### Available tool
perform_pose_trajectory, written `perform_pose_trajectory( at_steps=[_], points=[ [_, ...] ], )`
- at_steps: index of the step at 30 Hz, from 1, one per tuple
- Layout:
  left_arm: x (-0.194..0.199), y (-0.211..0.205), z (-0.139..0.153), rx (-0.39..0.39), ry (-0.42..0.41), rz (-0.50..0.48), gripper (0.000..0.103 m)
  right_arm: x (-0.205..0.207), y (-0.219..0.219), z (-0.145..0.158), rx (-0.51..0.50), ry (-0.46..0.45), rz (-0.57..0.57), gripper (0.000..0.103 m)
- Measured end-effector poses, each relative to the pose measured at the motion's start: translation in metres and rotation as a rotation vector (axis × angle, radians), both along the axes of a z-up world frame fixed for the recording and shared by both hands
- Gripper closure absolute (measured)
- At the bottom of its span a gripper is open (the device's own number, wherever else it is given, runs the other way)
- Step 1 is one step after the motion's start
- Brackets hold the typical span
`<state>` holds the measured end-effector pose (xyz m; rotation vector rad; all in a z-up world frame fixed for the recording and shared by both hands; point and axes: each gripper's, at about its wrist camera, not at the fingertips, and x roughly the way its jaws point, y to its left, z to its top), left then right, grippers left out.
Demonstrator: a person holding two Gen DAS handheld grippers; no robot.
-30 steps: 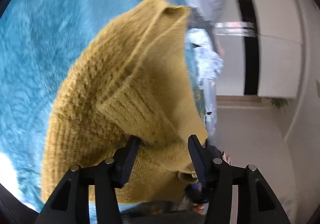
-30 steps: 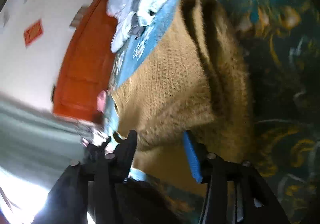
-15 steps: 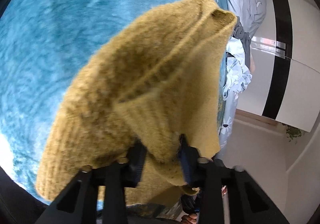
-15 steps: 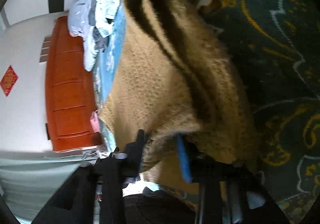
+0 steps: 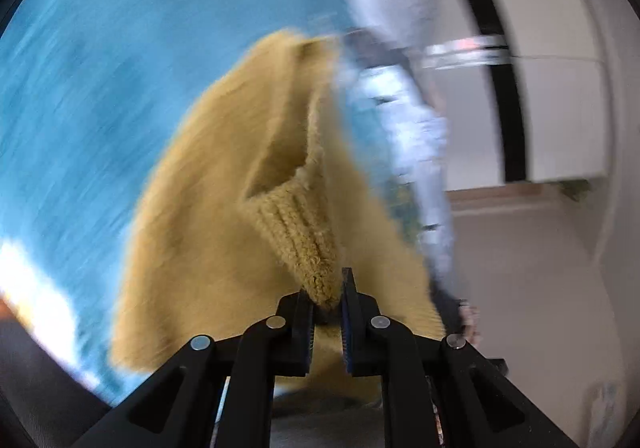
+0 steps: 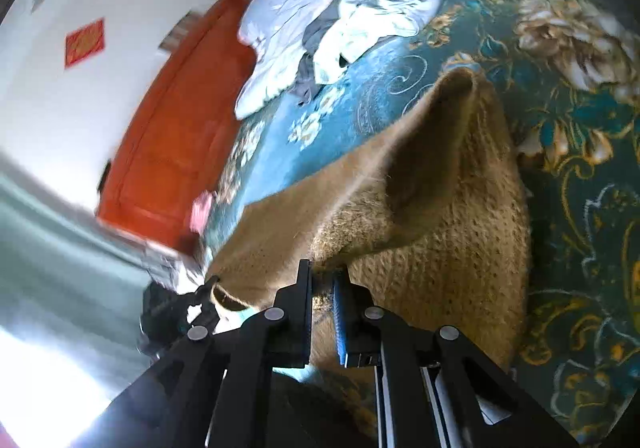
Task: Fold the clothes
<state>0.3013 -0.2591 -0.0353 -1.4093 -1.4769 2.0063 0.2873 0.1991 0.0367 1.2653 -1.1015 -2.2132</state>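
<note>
A mustard-yellow knitted sweater (image 5: 224, 207) hangs lifted over a blue floral bedspread (image 5: 80, 87). My left gripper (image 5: 326, 298) is shut on a ribbed edge of the sweater, which drapes away below and to the left. In the right wrist view the same sweater (image 6: 460, 248) spreads out over the bedspread (image 6: 580, 207). My right gripper (image 6: 322, 280) is shut on another edge of it, the cloth pinched between the jaws. The left wrist view is motion-blurred.
A heap of pale grey and white clothes (image 6: 352, 19) lies at the far end of the bed, also showing in the left wrist view (image 5: 408, 119). An orange-red wooden headboard (image 6: 176, 135) stands behind it. A white wardrobe with black strips (image 5: 540, 67) stands beside the bed.
Both grippers have closed from open onto the sweater's edges. The sweater is now lifted and stretched between them, and both cameras have swung.
</note>
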Motion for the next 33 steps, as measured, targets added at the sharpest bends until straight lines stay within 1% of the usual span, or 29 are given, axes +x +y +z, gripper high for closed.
perform_pose_trajectory(
  at_steps=[2, 3, 5, 8, 11, 12, 13, 15, 16, 17, 18, 19, 20, 21, 22, 24, 25, 27, 30, 33],
  points=[
    [0.011, -0.002, -0.026, 0.006, -0.072, 0.004, 0.091, 0.005, 0.002, -0.011, 0.011, -0.032, 0.003, 0.093],
    [0.015, -0.003, -0.031, 0.001, -0.086, 0.007, 0.091, 0.008, 0.003, -0.017, 0.017, -0.048, 0.004, 0.093],
    [0.021, -0.006, -0.031, -0.013, -0.078, 0.011, 0.091, 0.013, 0.005, -0.029, 0.028, -0.08, 0.007, 0.093],
    [0.021, -0.01, -0.023, -0.068, -0.066, 0.008, 0.091, 0.022, 0.008, -0.046, 0.045, -0.128, 0.012, 0.093],
    [0.016, -0.014, -0.008, -0.105, -0.018, -0.006, 0.091, 0.03, 0.011, -0.063, 0.062, -0.176, 0.016, 0.093],
    [0.016, -0.016, -0.002, -0.122, 0.001, -0.009, 0.091, 0.03, 0.011, -0.065, 0.066, -0.184, 0.02, 0.093],
    [0.015, -0.017, 0.004, -0.139, 0.019, -0.012, 0.091, 0.028, 0.009, -0.063, 0.067, -0.177, 0.027, 0.091],
    [0.016, -0.024, 0.018, -0.163, 0.067, 0.0, 0.089, 0.028, 0.01, -0.056, 0.07, -0.159, 0.038, 0.09],
    [0.014, -0.026, 0.021, -0.169, 0.079, 0.013, 0.086, 0.028, 0.012, -0.053, 0.073, -0.152, 0.044, 0.09],
    [0.013, -0.028, 0.023, -0.179, 0.087, 0.027, 0.075, 0.029, 0.013, -0.05, 0.079, -0.144, 0.048, 0.09],
    [0.012, -0.032, 0.024, -0.201, 0.086, 0.037, 0.057, 0.03, 0.014, -0.047, 0.093, -0.133, 0.046, 0.087],
    [0.011, -0.036, 0.023, -0.235, 0.077, 0.043, 0.051, 0.033, 0.017, -0.044, 0.111, -0.119, 0.038, 0.077],
    [0.012, -0.04, 0.019, -0.275, 0.054, 0.045, 0.048, 0.035, 0.022, -0.041, 0.122, -0.106, 0.025, 0.07],
    [0.012, -0.042, 0.013, -0.305, 0.023, 0.043, 0.048, 0.037, 0.028, -0.038, 0.124, -0.095, 0.004, 0.057],
    [0.009, -0.041, 0.006, -0.305, -0.001, 0.039, 0.048, 0.039, 0.034, -0.038, 0.119, -0.091, -0.014, 0.049],
    [0.007, -0.039, -0.007, -0.271, -0.033, 0.031, 0.048, 0.041, 0.044, -0.046, 0.091, -0.108, -0.043, 0.048],
    [0.007, -0.038, -0.011, -0.245, -0.033, 0.029, 0.048, 0.042, 0.049, -0.05, 0.077, -0.116, -0.057, 0.048],
    [0.007, -0.038, -0.018, -0.194, -0.027, 0.026, 0.042, 0.044, 0.059, -0.057, 0.049, -0.133, -0.086, 0.048],
    [0.004, -0.04, -0.021, -0.123, -0.007, 0.026, 0.037, 0.046, 0.074, -0.069, 0.007, -0.158, -0.13, 0.048],
    [-0.004, -0.037, -0.026, -0.059, -0.01, 0.031, 0.036, 0.04, 0.077, -0.08, -0.069, -0.154, -0.13, 0.048]
  ],
)
